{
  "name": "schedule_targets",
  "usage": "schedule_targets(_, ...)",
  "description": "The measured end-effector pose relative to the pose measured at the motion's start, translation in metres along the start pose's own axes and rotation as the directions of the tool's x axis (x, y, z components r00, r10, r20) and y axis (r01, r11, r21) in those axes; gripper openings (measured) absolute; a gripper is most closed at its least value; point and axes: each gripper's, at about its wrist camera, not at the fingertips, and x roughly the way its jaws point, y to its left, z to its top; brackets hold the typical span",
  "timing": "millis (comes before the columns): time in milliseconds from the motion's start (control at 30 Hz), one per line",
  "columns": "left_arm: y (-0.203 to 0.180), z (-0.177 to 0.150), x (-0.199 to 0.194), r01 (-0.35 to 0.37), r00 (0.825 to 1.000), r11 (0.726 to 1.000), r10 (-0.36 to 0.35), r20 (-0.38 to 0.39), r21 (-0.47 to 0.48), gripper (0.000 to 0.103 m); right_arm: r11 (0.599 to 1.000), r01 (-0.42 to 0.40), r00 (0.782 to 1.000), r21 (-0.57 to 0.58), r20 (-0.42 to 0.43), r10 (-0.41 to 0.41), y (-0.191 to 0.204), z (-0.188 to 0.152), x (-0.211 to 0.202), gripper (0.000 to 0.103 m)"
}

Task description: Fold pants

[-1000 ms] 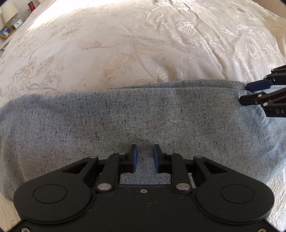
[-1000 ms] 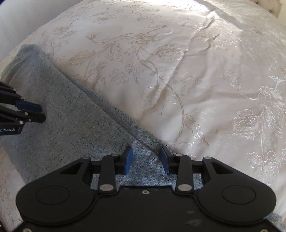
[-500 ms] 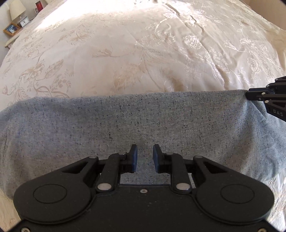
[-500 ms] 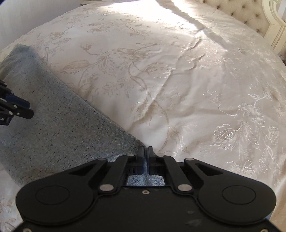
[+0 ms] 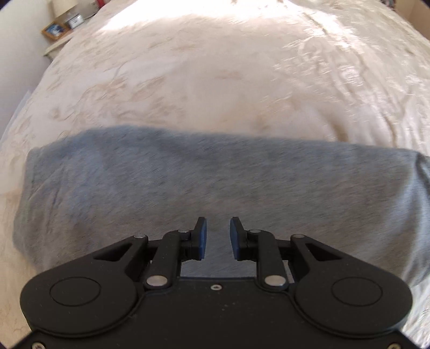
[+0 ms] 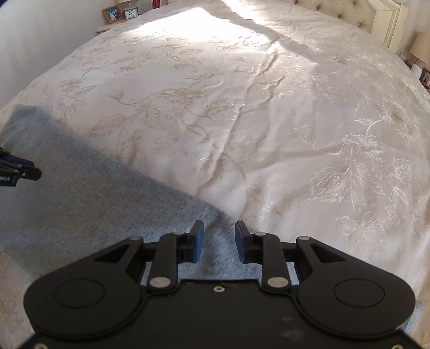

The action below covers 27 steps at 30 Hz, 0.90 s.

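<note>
The grey pants (image 5: 204, 185) lie in a folded band across the near edge of the bed (image 6: 242, 112). Your left tongs (image 5: 217, 236) hang over the pants' middle, parted and empty — your right tongs (image 6: 219, 239) sit over their right end, likewise parted, gripping nothing.

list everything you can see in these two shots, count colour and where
pants: 1, grey-blue, folded into a band on the near edge of the bed
bedspread: 1, cream with floral embroidery, covering the bed
headboard: 1, cream, tufted, far right
picture frame: 1, wooden, far-left nightstand
clock: 1, white face, beside the frame
left gripper: 1, black, blue pads, open above the pants
right gripper: 1, black, blue pads, open at the pants' right end
</note>
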Motion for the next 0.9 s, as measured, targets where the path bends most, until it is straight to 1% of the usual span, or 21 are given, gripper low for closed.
schedule_targets(67, 0.022, -0.01, 0.012, -0.039, 0.998, 0.999, 0.038, -0.049, -0.014, 0.031, 1.0, 0.02, 0.999, 0.0, -0.042, -0.02, 0.004, -0.015, 0.006, 0.027)
schedule_targets(100, 0.032, -0.016, 0.018, -0.046, 0.996, 0.999, 0.045, -0.083, -0.017, 0.031, 0.999, 0.038, 0.997, 0.01, -0.067, -0.037, 0.003, -0.022, 0.01, 0.027)
schedule_targets(133, 0.041, -0.023, 0.023, -0.041, 0.993, 0.999, 0.038, -0.109, -0.021, 0.031, 0.998, 0.058, 0.994, 0.028, -0.095, -0.055, 0.0, -0.03, 0.014, 0.027)
schedule_targets(167, 0.049, -0.03, 0.023, -0.029, 0.993, 0.999, 0.025, -0.115, -0.031, 0.031, 0.995, 0.08, 0.989, 0.055, -0.126, -0.073, -0.004, -0.04, 0.018, 0.027)
schedule_targets(233, 0.059, -0.041, 0.018, -0.01, 0.993, 0.999, 0.005, -0.114, -0.043, 0.031, 0.988, 0.1, 0.987, 0.117, -0.137, -0.084, -0.014, -0.05, 0.019, 0.027)
schedule_targets(267, 0.061, -0.045, 0.014, -0.014, 0.993, 0.999, 0.01, -0.117, -0.04, 0.031, 0.982, 0.107, 0.987, 0.153, -0.139, -0.086, -0.018, -0.052, 0.018, 0.026)
schedule_targets(333, 0.068, -0.052, 0.0, -0.022, 0.996, 0.998, 0.016, -0.089, -0.061, 0.031, 0.969, 0.133, 0.984, 0.206, -0.142, -0.105, -0.02, -0.05, 0.012, 0.027)
schedule_targets(400, 0.079, -0.059, -0.013, -0.006, 0.999, 0.994, 0.001, -0.052, -0.109, 0.031, 0.964, 0.141, 0.987, 0.227, -0.105, -0.12, -0.012, -0.045, -0.002, 0.029)
schedule_targets(433, 0.084, -0.058, -0.017, -0.013, 0.999, 0.992, 0.008, -0.037, -0.125, 0.031, 0.963, 0.12, 0.991, 0.241, -0.079, -0.104, -0.006, -0.043, -0.011, 0.03)
schedule_targets(500, 0.095, -0.058, -0.022, -0.036, 0.999, 0.99, 0.035, -0.009, -0.138, 0.031, 0.96, 0.053, 0.998, 0.276, -0.037, -0.045, 0.012, -0.04, -0.026, 0.03)
schedule_targets(600, 0.109, -0.051, -0.02, -0.072, 0.997, 0.99, 0.073, 0.008, -0.119, 0.031, 0.948, -0.065, 0.998, 0.311, 0.0, 0.068, 0.051, -0.037, -0.039, 0.03)
schedule_targets(633, 0.114, -0.047, -0.018, -0.077, 0.997, 0.991, 0.08, 0.019, -0.109, 0.031, 0.944, -0.108, 0.994, 0.31, 0.01, 0.111, 0.069, -0.036, -0.042, 0.03)
schedule_targets(700, 0.125, -0.039, -0.007, -0.06, 0.998, 0.995, 0.061, 0.02, -0.08, 0.031, 0.94, -0.174, 0.984, 0.292, 0.015, 0.178, 0.108, -0.037, -0.047, 0.03)
schedule_targets(733, 0.128, -0.034, 0.003, -0.058, 0.998, 0.997, 0.058, 0.001, -0.055, 0.032, 0.939, -0.196, 0.979, 0.282, 0.008, 0.202, 0.13, -0.038, -0.048, 0.03)
schedule_targets(767, 0.129, -0.028, 0.014, -0.071, 0.997, 0.997, 0.07, -0.027, -0.02, 0.032, 0.936, -0.216, 0.974, 0.277, -0.003, 0.225, 0.149, -0.039, -0.047, 0.03)
schedule_targets(833, 0.133, -0.018, 0.034, -0.109, 0.992, 0.993, 0.111, -0.059, 0.038, 0.032, 0.926, -0.266, 0.959, 0.268, -0.023, 0.282, 0.189, -0.041, -0.045, 0.031)
schedule_targets(900, 0.138, -0.008, 0.047, -0.089, 0.993, 0.994, 0.094, -0.078, 0.07, 0.031, 0.922, -0.294, 0.948, 0.252, -0.05, 0.316, 0.229, -0.044, -0.036, 0.031)
